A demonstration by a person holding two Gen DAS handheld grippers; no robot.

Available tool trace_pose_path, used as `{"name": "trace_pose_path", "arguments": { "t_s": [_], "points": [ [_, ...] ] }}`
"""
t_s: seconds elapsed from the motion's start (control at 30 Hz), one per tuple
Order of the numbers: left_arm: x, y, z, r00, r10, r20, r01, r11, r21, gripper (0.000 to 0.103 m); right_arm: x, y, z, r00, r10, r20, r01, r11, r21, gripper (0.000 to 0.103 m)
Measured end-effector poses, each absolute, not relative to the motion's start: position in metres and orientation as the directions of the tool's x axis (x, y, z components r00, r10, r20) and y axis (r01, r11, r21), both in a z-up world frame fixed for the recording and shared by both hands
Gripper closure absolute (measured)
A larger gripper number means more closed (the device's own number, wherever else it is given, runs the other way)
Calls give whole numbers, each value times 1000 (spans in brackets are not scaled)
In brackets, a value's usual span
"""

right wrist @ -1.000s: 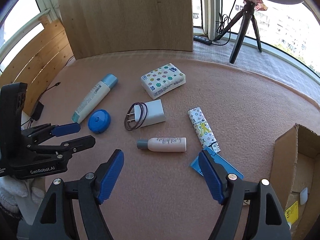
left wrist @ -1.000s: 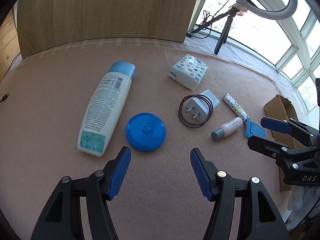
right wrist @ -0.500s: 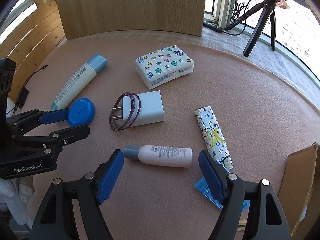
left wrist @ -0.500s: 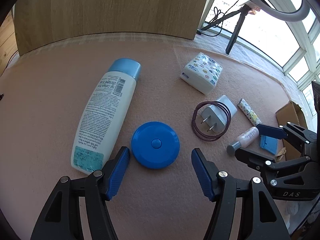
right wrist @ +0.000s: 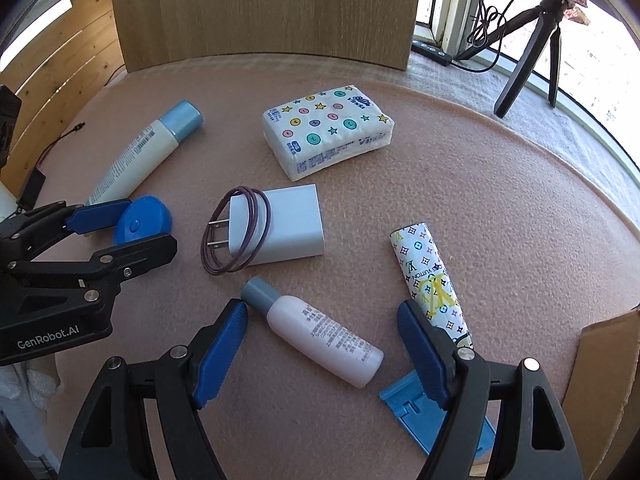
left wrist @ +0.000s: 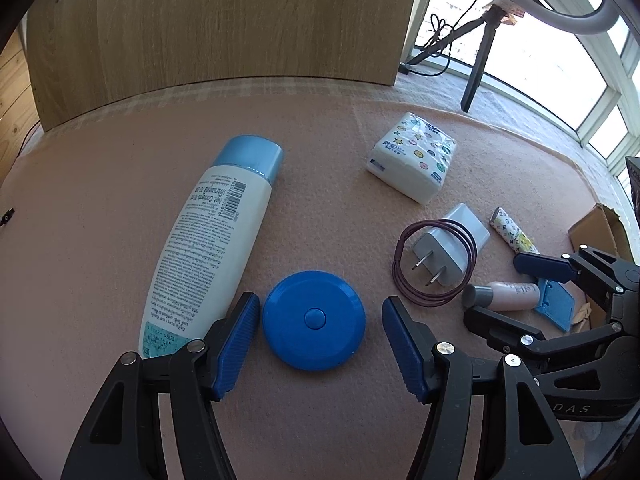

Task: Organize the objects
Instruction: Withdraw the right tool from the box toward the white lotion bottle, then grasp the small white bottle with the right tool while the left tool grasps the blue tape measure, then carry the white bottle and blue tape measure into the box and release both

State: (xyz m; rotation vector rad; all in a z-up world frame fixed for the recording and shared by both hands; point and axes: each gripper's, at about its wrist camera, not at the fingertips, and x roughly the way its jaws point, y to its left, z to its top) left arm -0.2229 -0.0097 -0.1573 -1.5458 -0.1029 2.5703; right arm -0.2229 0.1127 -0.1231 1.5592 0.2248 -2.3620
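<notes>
My left gripper [left wrist: 316, 340] stands open astride a round blue disc [left wrist: 314, 320] with a centre button; its pads stay apart from the rim. A tall white bottle with a light-blue cap [left wrist: 208, 240] lies just left of it. My right gripper [right wrist: 322, 350] is open over a small pink bottle with a grey cap [right wrist: 320, 336], which lies slanted between the fingers, untouched. Also on the pink mat: a white charger with a purple hair tie around it [right wrist: 280, 226], a tissue pack [right wrist: 326, 132], a patterned tube [right wrist: 430, 276] and a blue plastic stand [right wrist: 432, 416].
A cardboard box [right wrist: 604, 384] stands open at the right edge of the mat. A wooden panel [right wrist: 264, 8] rises behind the mat, and a tripod [right wrist: 528, 44] with a ring light stands by the windows at the back right. A black cable [right wrist: 52, 144] lies at far left.
Both grippers have come down and forward: the blue disc now sits between my left fingers, and the pink bottle between my right ones. No object has shifted on the mat.
</notes>
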Motion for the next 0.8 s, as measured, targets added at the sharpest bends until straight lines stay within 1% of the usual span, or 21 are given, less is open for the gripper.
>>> {"name": "trace_pose_path", "arguments": {
  "t_s": [0.03, 0.1, 0.13, 0.17, 0.2, 0.27, 0.3, 0.37, 0.47, 0.67, 0.8],
  "points": [
    [-223, -9, -157, -464, 149, -873, -86, -989, -123, 39, -223, 112, -123, -364, -168, -916, 339, -940, 37, 29],
    [-224, -11, -157, -469, 137, -873, -86, -990, -110, 46, -222, 111, -122, -358, -183, -916, 349, -936, 51, 34],
    [-223, -13, -156, -470, 133, -872, -85, -991, -106, 49, -222, 111, -121, -357, -185, -916, 353, -934, 51, 41],
    [-223, -15, -156, -470, 137, -872, -85, -990, -110, 49, -221, 110, -120, -353, -190, -916, 360, -932, 54, 47],
    [-222, -15, -155, -470, 138, -872, -85, -990, -111, 49, -220, 109, -119, -350, -192, -917, 364, -930, 55, 51],
    [-220, -14, -155, -472, 132, -872, -88, -991, -103, 49, -220, 107, -118, -347, -189, -919, 367, -929, 52, 62],
    [-220, -13, -155, -474, 128, -871, -90, -991, -97, 49, -219, 107, -118, -344, -192, -919, 367, -928, 56, 65],
    [-217, -11, -154, -477, 125, -870, -95, -991, -90, 49, -219, 109, -118, -342, -199, -918, 362, -930, 67, 76],
    [-214, -11, -153, -478, 129, -869, -97, -991, -94, 49, -218, 110, -118, -337, -213, -917, 353, -932, 87, 84],
    [-205, -9, -154, -474, 143, -869, -104, -989, -106, 49, -209, 111, -118, -333, -231, -914, 337, -935, 113, 84],
    [-190, -11, -151, -465, 167, -869, -104, -985, -134, 49, -200, 114, -117, -327, -252, -911, 320, -937, 144, 84]
  ]
}}
